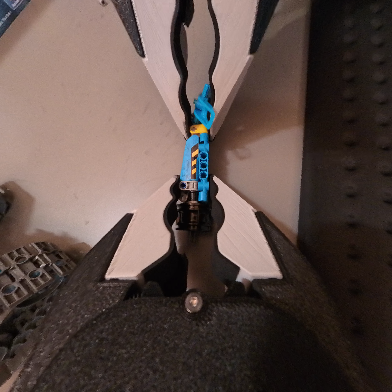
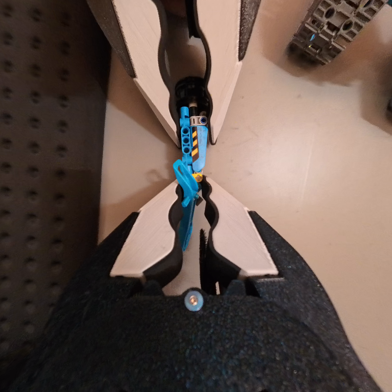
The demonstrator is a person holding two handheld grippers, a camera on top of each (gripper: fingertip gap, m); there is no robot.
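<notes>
Pale beige desk [image 1: 84, 116] under warm light; a dark studded panel [image 1: 350, 148] runs along its right edge in the left wrist view.

Left wrist view: we see the left gripper [image 1: 196, 180] closed on the near end of a small blue toy-brick assembly [image 1: 194, 159]. Its jaws pinch the black ribbed hub [image 1: 194, 216] and the grey connector [image 1: 188, 186] just past it. The piece spans the gap between two grippers meeting tip to tip; the right gripper [image 1: 199, 135] comes in from the far side and clamps the yellow connector [image 1: 197, 129] and the light blue clip end [image 1: 203, 108]. We judge that holding each end separately lets either end be worked against the other. The striped blue panel and holed beam sit exposed between the tips, above the desk, not resting on it as far as we can tell. A grey studded track piece [image 1: 29, 269] lies on the desk at near left.

Right wrist view: same arrangement mirrored. Right gripper [image 2: 191, 180] is shut on the clip end; a translucent blue blade [image 2: 187, 224] runs back between its jaws toward the camera. Left gripper [image 2: 194, 142] is opposite, hub deep in its jaws. Assembly [image 2: 194, 144] is centred between them. Studded panel [image 2: 42, 148] is now on the left, track piece [image 2: 331, 29] at far right. Slight motion blur.
</notes>
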